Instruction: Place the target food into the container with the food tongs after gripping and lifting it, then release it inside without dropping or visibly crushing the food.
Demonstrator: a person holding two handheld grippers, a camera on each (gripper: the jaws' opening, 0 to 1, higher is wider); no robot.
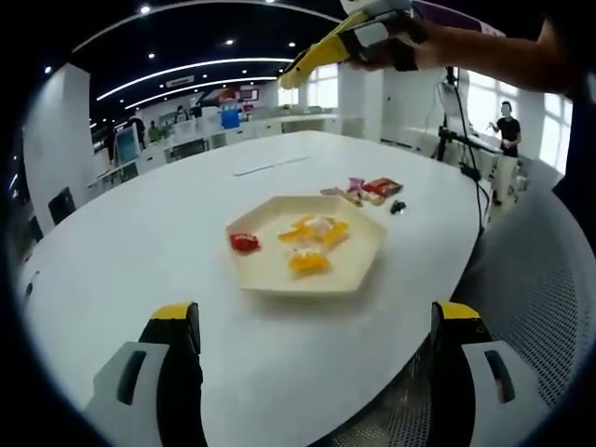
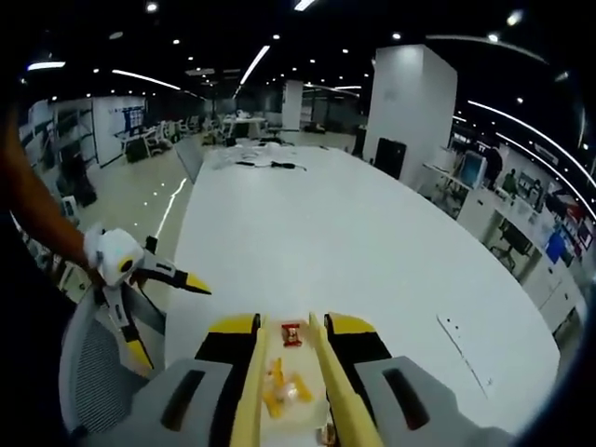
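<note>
A cream hexagonal plate lies on the white table. On it are a red piece and several yellow-orange food pieces. My left gripper is open and holds nothing, its jaws wide apart on the near side of the plate. High above the far side, my right gripper holds yellow food tongs. In the right gripper view, my right gripper is shut on the tongs. Their arms frame the red piece and yellow food far below. My left gripper shows open at the left.
Several snack packets and a small dark object lie just beyond the plate. A grey mesh chair stands at the table's edge. A tripod and a person are further back. Broad bare table stretches away.
</note>
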